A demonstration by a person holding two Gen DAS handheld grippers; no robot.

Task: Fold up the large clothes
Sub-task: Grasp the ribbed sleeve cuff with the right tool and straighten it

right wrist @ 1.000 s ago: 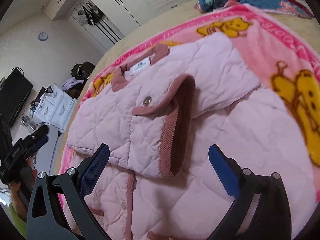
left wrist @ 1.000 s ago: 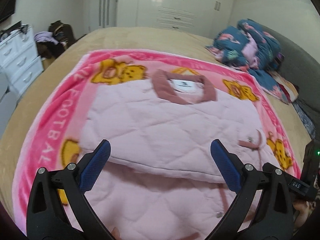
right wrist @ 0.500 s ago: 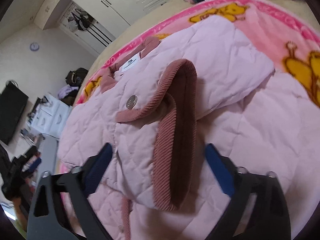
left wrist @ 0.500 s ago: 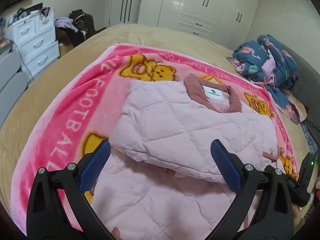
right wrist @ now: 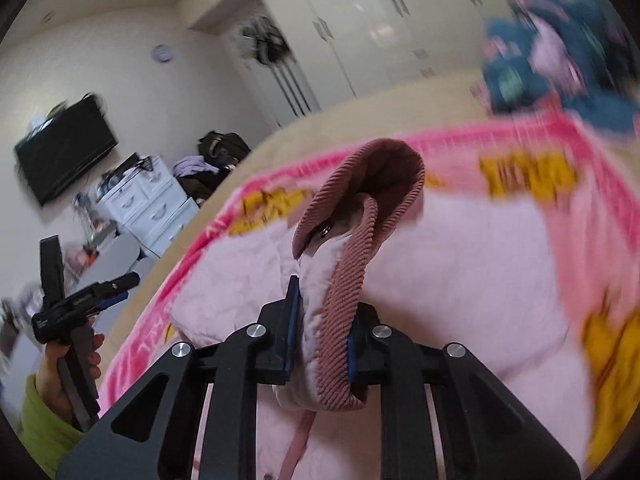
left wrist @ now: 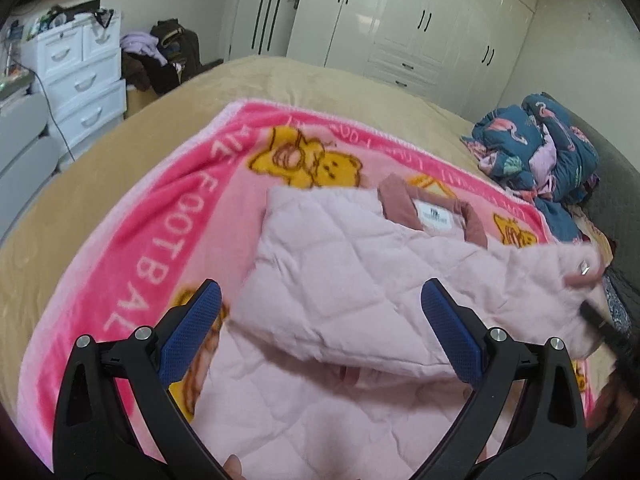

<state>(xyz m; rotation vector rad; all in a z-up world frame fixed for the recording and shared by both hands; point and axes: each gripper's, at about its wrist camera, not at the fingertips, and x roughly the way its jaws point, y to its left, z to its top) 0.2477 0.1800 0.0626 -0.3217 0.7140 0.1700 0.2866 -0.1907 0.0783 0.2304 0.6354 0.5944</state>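
Observation:
A pale pink quilted jacket point(left wrist: 352, 280) lies on a pink bear-print blanket point(left wrist: 160, 240) with its collar and label point(left wrist: 434, 218) at the far side and one sleeve folded across the body. My left gripper point(left wrist: 320, 328) hovers open over the near left of the jacket, with nothing between its blue pads point(left wrist: 192, 332). My right gripper point(right wrist: 320, 328) has its jaws closing tight; both pads press on the sleeve's ribbed dusty-pink cuff point(right wrist: 360, 240), which is raised off the jacket. In the left wrist view that lifted sleeve end point(left wrist: 576, 276) shows blurred at the right edge.
The blanket lies on a tan bed point(left wrist: 72, 208). Dark blue patterned bedding point(left wrist: 540, 152) is heaped at the far right. A white drawer unit point(left wrist: 80, 80) and clothes pile stand left of the bed, white wardrobes point(left wrist: 400, 20) behind. A hand in a green sleeve point(right wrist: 44, 400) holds the left gripper point(right wrist: 80, 304).
The right gripper went from wide open over the cuff to shut on it and lifted it. The left gripper stayed open and slid sideways along the jacket's near edge.

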